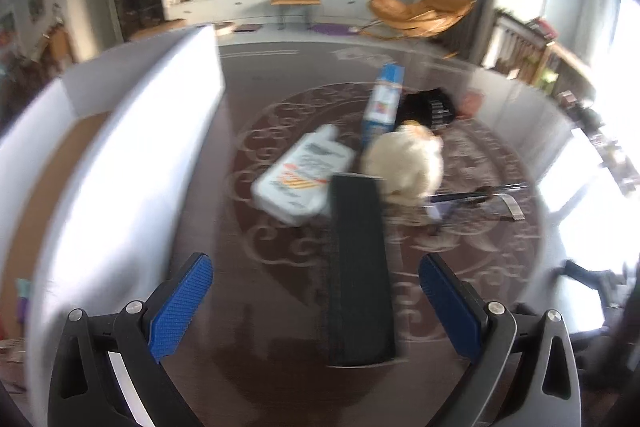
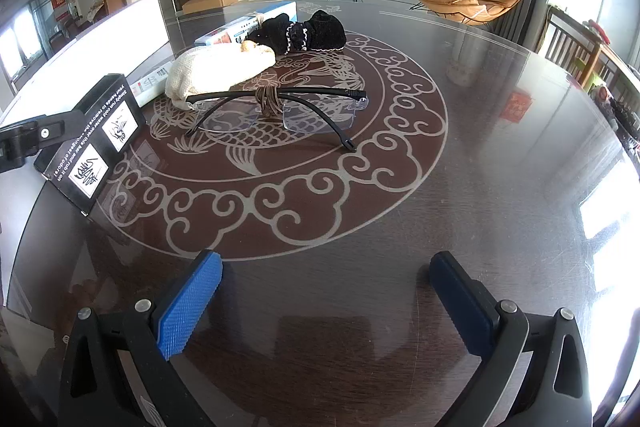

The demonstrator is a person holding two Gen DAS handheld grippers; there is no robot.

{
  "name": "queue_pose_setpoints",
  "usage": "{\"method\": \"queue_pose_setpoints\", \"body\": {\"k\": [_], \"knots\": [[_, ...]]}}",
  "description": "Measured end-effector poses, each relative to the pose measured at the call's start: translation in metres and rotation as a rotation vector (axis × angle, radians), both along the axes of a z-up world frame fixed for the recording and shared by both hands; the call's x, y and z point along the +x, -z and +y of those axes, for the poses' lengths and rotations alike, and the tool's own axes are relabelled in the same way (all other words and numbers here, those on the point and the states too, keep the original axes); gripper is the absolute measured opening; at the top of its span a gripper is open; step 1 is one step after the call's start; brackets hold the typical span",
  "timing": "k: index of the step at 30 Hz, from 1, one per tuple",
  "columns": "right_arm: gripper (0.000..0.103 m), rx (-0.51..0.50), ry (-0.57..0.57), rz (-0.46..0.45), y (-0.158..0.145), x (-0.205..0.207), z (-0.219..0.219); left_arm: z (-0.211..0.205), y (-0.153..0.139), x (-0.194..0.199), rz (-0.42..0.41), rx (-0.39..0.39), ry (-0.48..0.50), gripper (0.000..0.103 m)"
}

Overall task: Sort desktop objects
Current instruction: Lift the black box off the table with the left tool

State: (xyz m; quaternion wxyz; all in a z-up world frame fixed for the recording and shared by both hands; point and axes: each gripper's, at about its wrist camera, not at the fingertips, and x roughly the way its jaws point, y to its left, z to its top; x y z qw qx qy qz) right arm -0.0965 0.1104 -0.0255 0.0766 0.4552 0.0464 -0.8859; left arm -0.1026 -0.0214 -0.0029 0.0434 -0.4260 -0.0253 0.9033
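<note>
A: Big white bin on the left edge of the table, left gripper beside it, fingers spread.

B: The black box stands between those fingers; blurry, so I can't tell if it's touched.

A: To lift it cleanly, close squarely on its long sides, then clear the bin's wall.

B: Right gripper hangs spread too, empty, with the glasses well ahead of it mid-table.
</note>
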Motion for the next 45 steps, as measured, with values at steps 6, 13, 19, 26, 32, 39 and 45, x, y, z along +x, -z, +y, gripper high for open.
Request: {"method": "queue_pose_setpoints", "body": {"k": [6, 13, 19, 26, 32, 39, 45], "knots": [[0.103, 0.0, 0.0, 0.0, 0.001, -0.001, 0.001, 0.007, -0.005, 0.007, 0.058, 0.174, 0.135, 0.103], [0.103, 0.0, 0.0, 0.0, -0.001, 0.001, -0.001, 0.028, -0.001, 0.004, 0.038, 0.334, 0.25, 0.103], [0.103, 0.0, 0.0, 0.0, -0.001, 0.001, -0.001, 0.042, 0.003, 0.004, 0.016, 0.336, 0.288, 0.103], [0.103, 0.0, 0.0, 0.0, 0.0, 0.0, 0.0, 0.045, 0.01, -0.002, -0.009, 0.181, 0.21, 0.103], [0.103, 0.0, 0.0, 0.0, 0.0, 0.0, 0.0, 0.067, 0.025, -0.011, -0.037, 0.065, 0.185, 0.103], [0.103, 0.0, 0.0, 0.0, 0.0, 0.0, 0.0, 0.068, 0.047, -0.022, -0.087, -0.029, 0.14, 0.103], [0.103, 0.0, 0.0, 0.0, -0.001, 0.001, -0.001, 0.07, 0.051, -0.021, -0.081, -0.095, 0.154, 0.103]]}}
